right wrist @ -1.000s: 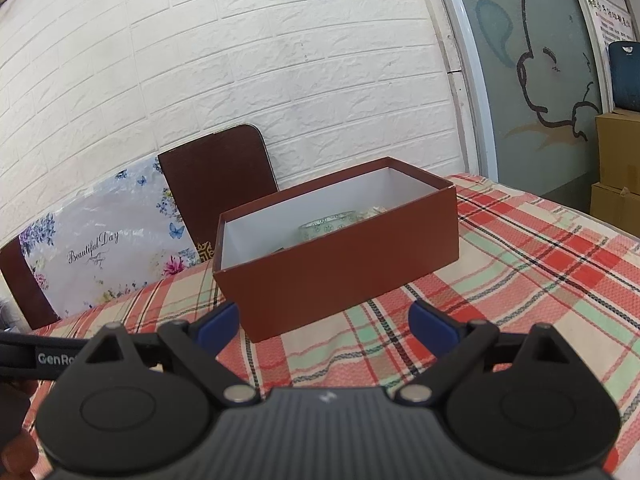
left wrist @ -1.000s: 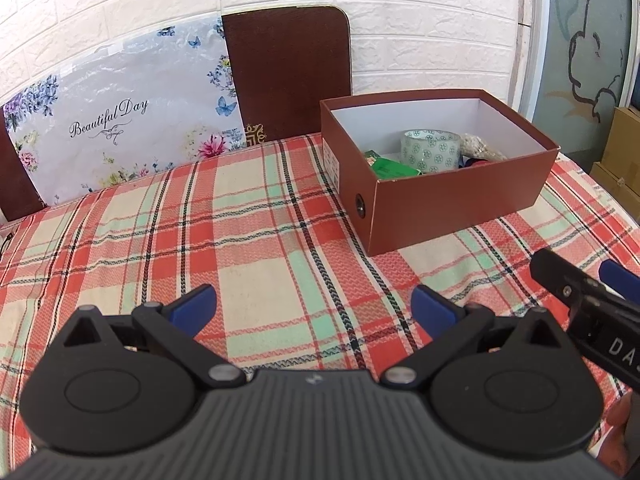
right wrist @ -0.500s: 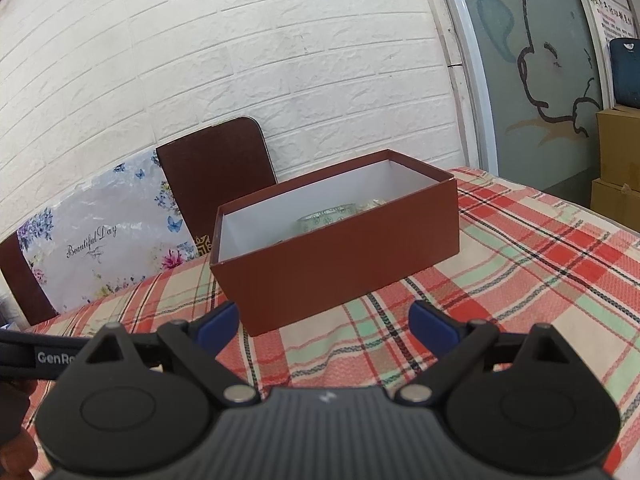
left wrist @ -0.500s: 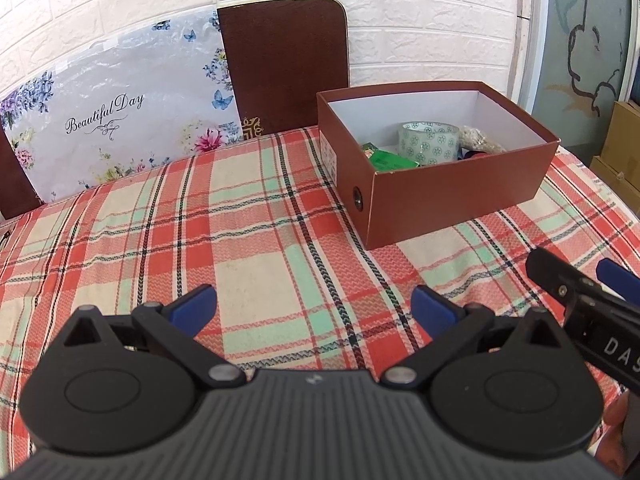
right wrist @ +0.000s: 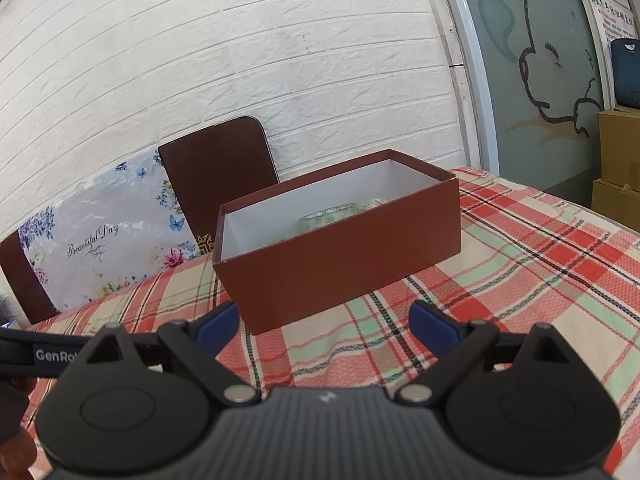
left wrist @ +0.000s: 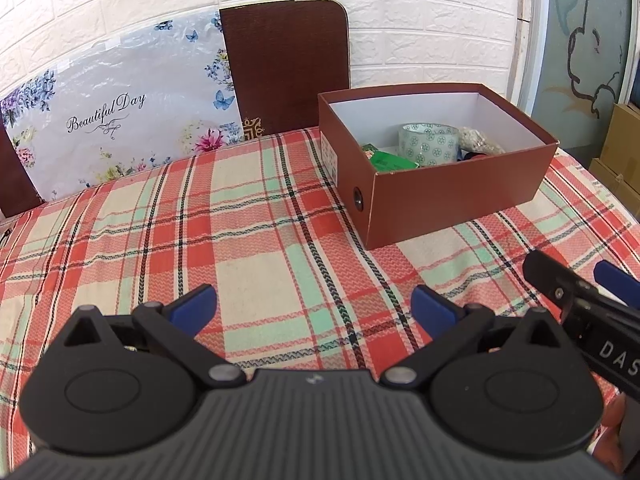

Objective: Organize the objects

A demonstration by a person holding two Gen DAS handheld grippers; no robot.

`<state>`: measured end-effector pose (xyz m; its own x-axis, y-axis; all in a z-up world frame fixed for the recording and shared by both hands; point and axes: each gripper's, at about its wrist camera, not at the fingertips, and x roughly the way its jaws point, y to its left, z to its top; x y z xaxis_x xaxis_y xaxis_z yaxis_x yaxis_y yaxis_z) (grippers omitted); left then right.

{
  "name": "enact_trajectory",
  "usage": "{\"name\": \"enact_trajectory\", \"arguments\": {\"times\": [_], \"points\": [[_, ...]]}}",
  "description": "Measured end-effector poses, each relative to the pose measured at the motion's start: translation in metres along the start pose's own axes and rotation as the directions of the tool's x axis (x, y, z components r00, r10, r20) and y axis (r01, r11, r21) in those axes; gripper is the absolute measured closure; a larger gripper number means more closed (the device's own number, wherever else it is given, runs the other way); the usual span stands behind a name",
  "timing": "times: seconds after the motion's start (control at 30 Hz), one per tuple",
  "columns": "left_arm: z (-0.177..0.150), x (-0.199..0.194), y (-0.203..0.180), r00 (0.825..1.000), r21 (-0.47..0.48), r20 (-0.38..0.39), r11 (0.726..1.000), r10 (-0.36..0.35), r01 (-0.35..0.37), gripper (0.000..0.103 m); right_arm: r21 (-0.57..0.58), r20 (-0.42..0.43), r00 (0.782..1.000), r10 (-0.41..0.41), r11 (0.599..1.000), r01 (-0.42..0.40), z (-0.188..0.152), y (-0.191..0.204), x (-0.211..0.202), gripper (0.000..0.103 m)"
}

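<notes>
A brown cardboard box (left wrist: pixel 452 196) (right wrist: pixel 344 268) with a white inside stands on the plaid tablecloth. Inside it I see a roll of patterned tape (left wrist: pixel 428 144) (right wrist: pixel 328 218), a green packet (left wrist: pixel 390 160) and a pale lumpy item (left wrist: pixel 478 142). My left gripper (left wrist: pixel 314 306) is open and holds nothing, over bare cloth in front and left of the box. My right gripper (right wrist: pixel 323 320) is open too, just short of the box's near wall. In the left wrist view the right gripper (left wrist: pixel 584 292) shows at the right edge.
The plaid tablecloth (left wrist: pixel 240 240) covers the table. Behind it stand a brown chair back (left wrist: pixel 284 64) and a floral "Beautiful Day" bag (left wrist: pixel 116 120) against a white brick wall. Cardboard cartons (right wrist: pixel 618 168) are stacked at the far right.
Both grippers have drawn back slightly from the box and lifted a little; the box looks a bit farther off. Neither gripper's opening has changed.
</notes>
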<state>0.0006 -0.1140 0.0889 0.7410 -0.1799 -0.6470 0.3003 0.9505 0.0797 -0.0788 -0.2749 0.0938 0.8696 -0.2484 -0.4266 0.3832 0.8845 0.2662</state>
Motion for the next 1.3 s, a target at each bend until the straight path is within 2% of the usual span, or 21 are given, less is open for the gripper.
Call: {"name": "enact_trajectory", "arguments": {"times": [1.3], "points": [[-0.0036,-0.0064,0.0036,1.0,-0.022,0.003,1.0,-0.003,0.004,0.0,-0.017,0.0,1.0,0.002,1.0,-0.002,-0.0053,0.0069,-0.0035,0.008]]}}
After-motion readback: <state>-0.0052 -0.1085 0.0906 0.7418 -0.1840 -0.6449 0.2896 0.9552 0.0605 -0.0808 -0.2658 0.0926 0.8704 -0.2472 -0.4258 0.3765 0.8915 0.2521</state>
